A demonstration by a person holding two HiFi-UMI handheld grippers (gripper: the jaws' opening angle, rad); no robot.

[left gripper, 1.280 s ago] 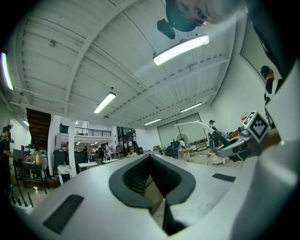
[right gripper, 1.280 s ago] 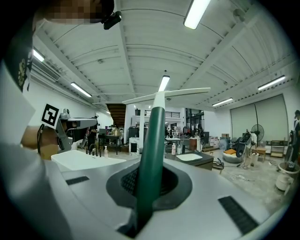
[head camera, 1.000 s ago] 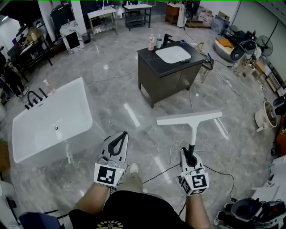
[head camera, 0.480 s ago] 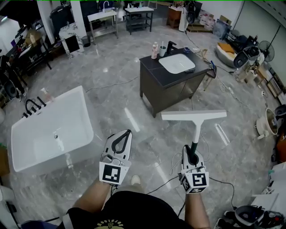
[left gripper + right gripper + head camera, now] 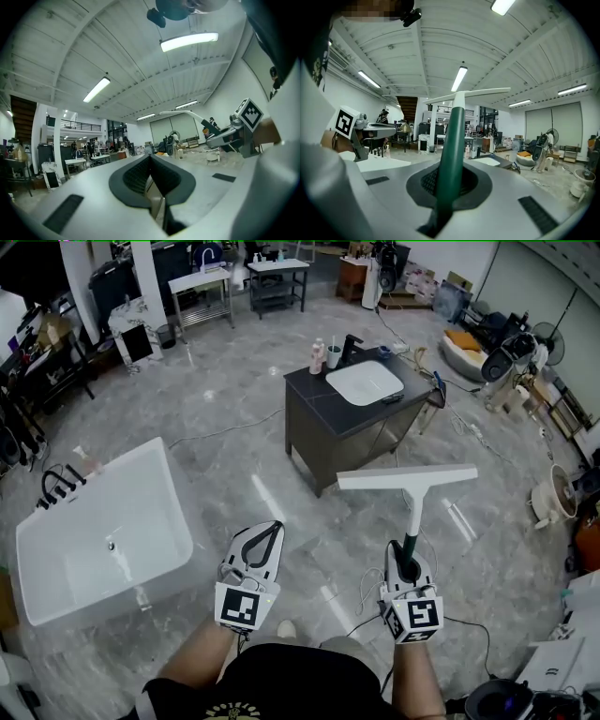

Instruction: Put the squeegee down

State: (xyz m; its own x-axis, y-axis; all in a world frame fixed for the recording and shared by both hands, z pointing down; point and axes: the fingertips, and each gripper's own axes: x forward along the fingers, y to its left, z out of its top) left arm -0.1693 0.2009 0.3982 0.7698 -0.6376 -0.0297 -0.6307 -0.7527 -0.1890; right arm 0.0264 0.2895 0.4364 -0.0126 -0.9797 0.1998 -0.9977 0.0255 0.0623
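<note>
The squeegee (image 5: 410, 484) has a white T-shaped blade and a dark green handle (image 5: 452, 154). My right gripper (image 5: 406, 559) is shut on that handle and holds the squeegee out ahead, blade across, above the floor. In the right gripper view the handle rises from between the dark pads (image 5: 476, 185) to the white blade (image 5: 468, 96). My left gripper (image 5: 262, 538) is beside it on the left, shut with nothing in it; its pads (image 5: 131, 178) meet in the left gripper view. A dark vanity cabinet (image 5: 337, 423) with a white basin (image 5: 364, 381) stands just beyond the blade.
A white bathtub (image 5: 98, 531) sits on the grey marble floor at the left. Cables (image 5: 361, 592) trail over the floor near my feet. Metal tables (image 5: 202, 287) stand at the back, with fans and clutter (image 5: 511, 352) along the right side.
Both grippers have moved forward together across the floor with the squeegee, toward the vanity cabinet. The grip on the handle is unchanged.
</note>
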